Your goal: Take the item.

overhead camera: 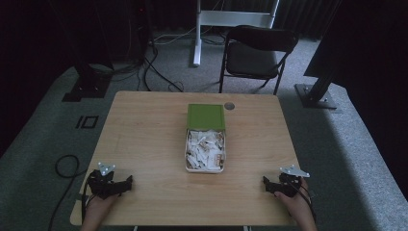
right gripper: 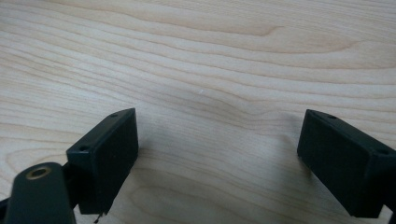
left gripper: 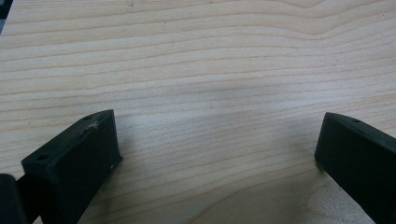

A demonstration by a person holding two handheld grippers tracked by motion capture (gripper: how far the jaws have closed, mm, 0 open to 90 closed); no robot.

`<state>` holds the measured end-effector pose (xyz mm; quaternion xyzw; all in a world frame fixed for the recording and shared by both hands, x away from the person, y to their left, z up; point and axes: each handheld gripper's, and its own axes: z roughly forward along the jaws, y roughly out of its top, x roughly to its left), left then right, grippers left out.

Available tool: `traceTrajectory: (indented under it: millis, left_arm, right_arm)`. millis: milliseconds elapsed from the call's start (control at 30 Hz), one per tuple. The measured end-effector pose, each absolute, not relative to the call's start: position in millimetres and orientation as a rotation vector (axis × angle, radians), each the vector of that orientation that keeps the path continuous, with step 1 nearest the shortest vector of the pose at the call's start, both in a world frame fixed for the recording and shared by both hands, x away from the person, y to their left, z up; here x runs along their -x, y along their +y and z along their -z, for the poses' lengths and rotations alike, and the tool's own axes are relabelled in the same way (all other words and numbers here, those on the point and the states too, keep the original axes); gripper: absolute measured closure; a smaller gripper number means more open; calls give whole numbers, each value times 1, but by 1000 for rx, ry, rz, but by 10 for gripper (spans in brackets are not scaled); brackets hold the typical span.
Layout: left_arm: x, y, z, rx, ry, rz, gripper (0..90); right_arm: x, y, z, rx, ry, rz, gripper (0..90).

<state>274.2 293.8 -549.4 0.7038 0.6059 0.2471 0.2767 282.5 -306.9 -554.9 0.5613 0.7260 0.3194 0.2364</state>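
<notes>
High view: a light wooden tabletop (overhead camera: 144, 144) seen from above, with a dim room behind it where a black folding chair (overhead camera: 257, 53) and some floor cables are hard to make out. At the middle of the tabletop sits an open box (overhead camera: 205, 166) filled with small white pieces too blurred to identify; its green lid (overhead camera: 206, 116) stands raised at the far side. The person's forearms are cut off by the bottom edge of the picture. The left gripper (overhead camera: 126, 184) rests near the front left corner of the tabletop, and the right gripper (overhead camera: 266, 183) near the front right corner; both are well apart from the box, which lies between them and farther from the person. From this height the gripper bodies are small and dark, so their openings are hard to read. Left gripper view: the left gripper (left gripper: 217, 144) has its two black jaws spread wide, low over bare wood grain, with nothing between them. Right gripper view: the right gripper (right gripper: 217, 140) is likewise spread wide over bare wood, holding nothing. Both close views give the jaw spacing and wood grain clearly, while the box appears in the high view.
</notes>
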Motion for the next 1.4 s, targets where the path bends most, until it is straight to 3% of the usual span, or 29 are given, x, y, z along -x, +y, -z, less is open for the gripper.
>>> traceTrajectory:
  millis: [1400]
  left_arm:
    - [-274, 294, 549, -1890, 1627, -664, 6]
  right_arm:
    - [-287, -302, 547, -1525, 2008, -906, 134]
